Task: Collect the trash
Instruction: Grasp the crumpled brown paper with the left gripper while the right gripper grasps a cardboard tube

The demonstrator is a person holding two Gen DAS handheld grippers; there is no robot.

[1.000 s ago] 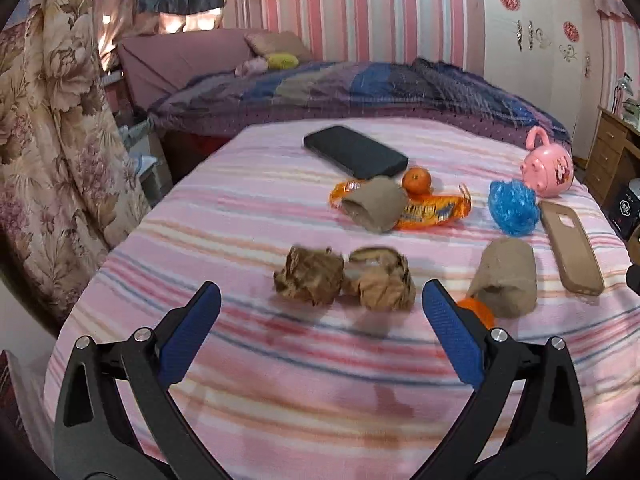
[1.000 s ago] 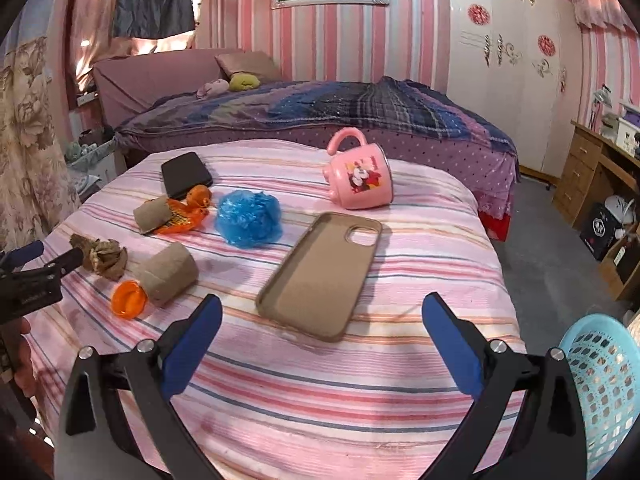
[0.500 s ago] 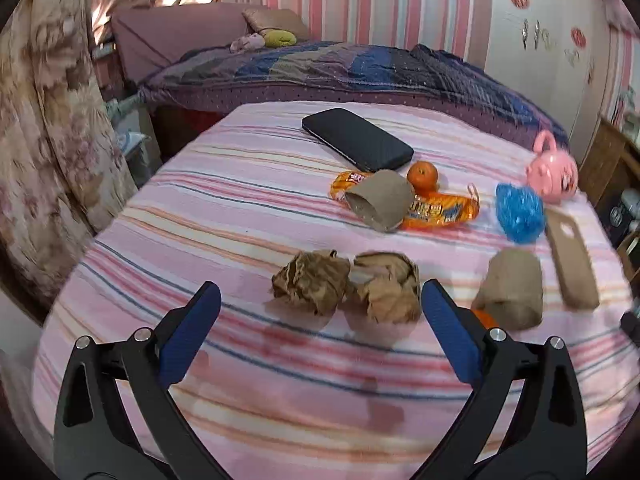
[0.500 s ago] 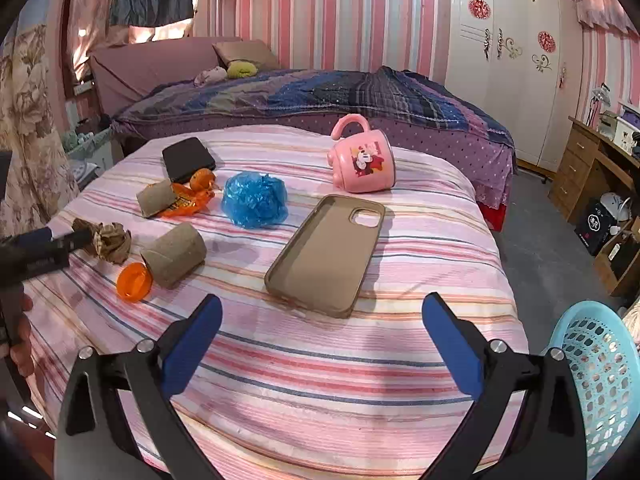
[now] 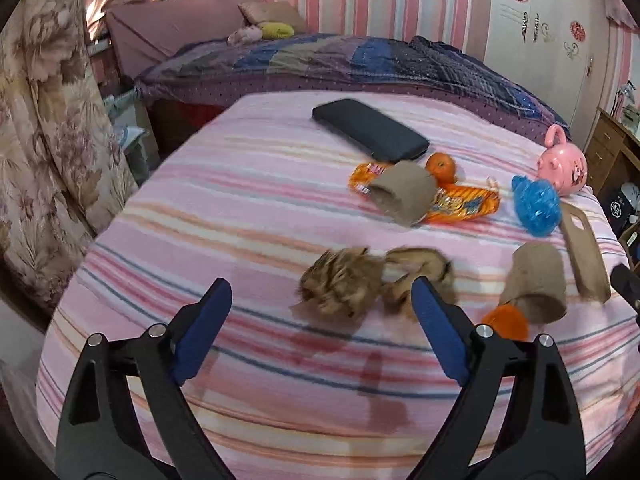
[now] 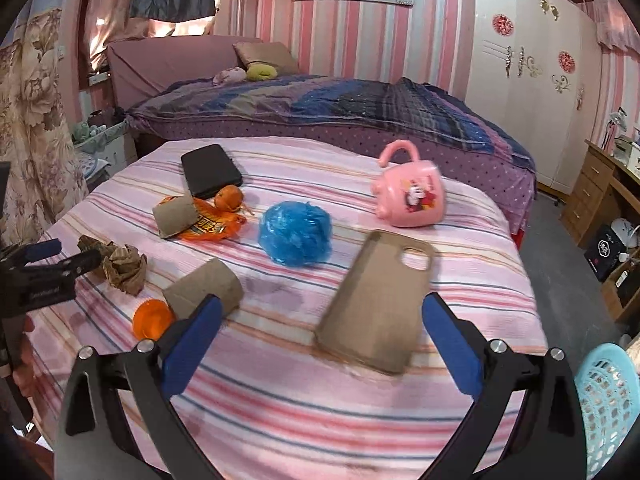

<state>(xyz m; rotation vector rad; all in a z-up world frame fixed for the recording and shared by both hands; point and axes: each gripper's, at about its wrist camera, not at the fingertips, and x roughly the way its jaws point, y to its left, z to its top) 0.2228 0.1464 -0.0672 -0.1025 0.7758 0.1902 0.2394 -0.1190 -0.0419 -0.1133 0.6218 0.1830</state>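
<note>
Two crumpled brown paper balls [image 5: 340, 284] [image 5: 416, 276] lie side by side on the pink striped cloth [image 5: 240, 220]. My left gripper [image 5: 320, 300] hovers just short of them with its jaws closing. The left ball sits between the fingers and the pads do not touch it. The right finger overlaps the second ball. In the right wrist view the balls [image 6: 124, 268] lie at the left, next to the left gripper [image 6: 72, 254]. My right gripper [image 6: 322, 308] is open above the cloth, near a tan phone case [image 6: 376, 300].
Two cardboard tubes [image 5: 536, 280] [image 5: 404, 196], an orange cap [image 5: 504, 322], an orange snack wrapper [image 5: 460, 204], a tangerine [image 5: 440, 166], a blue plastic bag [image 6: 295, 232], a pink mug [image 6: 412, 196] and a black phone [image 5: 368, 130] lie around. A light blue basket [image 6: 608, 400] stands on the floor at the right.
The left gripper has come closer to the paper balls and its fingers have narrowed a little. The right gripper has moved in over the cloth toward the phone case.
</note>
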